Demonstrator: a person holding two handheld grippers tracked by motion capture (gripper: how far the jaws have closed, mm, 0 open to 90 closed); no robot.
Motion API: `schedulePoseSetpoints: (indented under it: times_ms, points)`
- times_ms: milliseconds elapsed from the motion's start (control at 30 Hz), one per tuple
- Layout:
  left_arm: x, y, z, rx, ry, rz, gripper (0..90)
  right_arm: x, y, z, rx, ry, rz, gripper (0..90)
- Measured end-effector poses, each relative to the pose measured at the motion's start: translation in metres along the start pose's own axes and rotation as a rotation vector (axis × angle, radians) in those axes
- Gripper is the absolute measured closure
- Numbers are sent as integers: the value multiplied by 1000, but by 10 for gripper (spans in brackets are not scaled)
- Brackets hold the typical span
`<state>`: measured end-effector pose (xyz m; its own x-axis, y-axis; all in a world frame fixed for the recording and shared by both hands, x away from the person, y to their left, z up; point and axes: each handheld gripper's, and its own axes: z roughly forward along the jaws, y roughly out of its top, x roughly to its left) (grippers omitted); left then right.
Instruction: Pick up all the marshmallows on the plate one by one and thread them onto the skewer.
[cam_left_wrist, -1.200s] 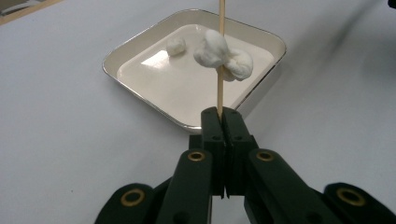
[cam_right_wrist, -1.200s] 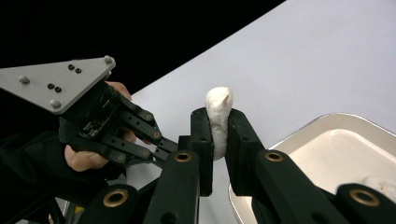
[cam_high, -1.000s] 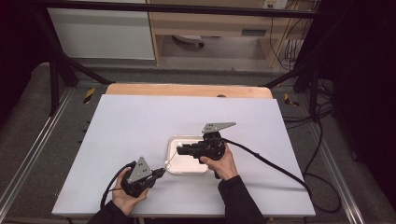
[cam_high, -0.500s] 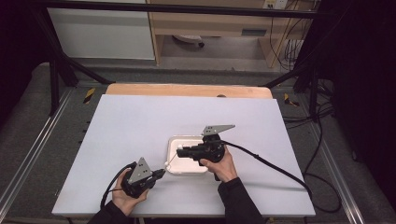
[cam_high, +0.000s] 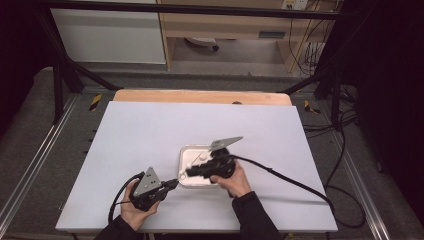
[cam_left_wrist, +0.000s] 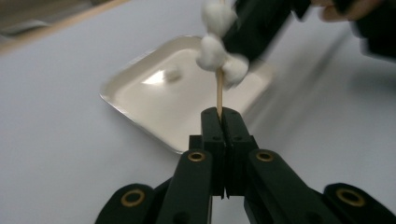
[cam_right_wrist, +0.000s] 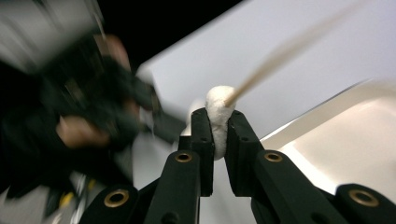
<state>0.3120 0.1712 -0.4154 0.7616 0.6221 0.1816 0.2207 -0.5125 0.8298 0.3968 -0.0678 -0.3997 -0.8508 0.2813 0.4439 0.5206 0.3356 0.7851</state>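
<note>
The left tongs (cam_left_wrist: 219, 114) clamp a wooden skewer (cam_left_wrist: 219, 91) over the white tray (cam_left_wrist: 140, 109) on the tabletop (cam_high: 150, 130); the right tongs (cam_right_wrist: 218, 122) pinch a marshmallow (cam_right_wrist: 218, 112), apparently threading it; next, push it further down the stick.

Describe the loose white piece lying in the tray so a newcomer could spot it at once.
On the white table sits a shallow square tray. A small white marshmallow lies alone on its floor, while the other white pieces are threaded on the wooden skewer above.
</note>
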Motion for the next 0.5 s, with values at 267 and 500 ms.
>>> schedulePoseSetpoints:
  times_ms: [267,500]
  points:
    - [7,-10,1,-29,-49,-85,894,0,-7,13,-60,-17,12,805]
    - [15,-16,1,-24,-65,-152,893,3,-6,1,-136,-100,-5,522]
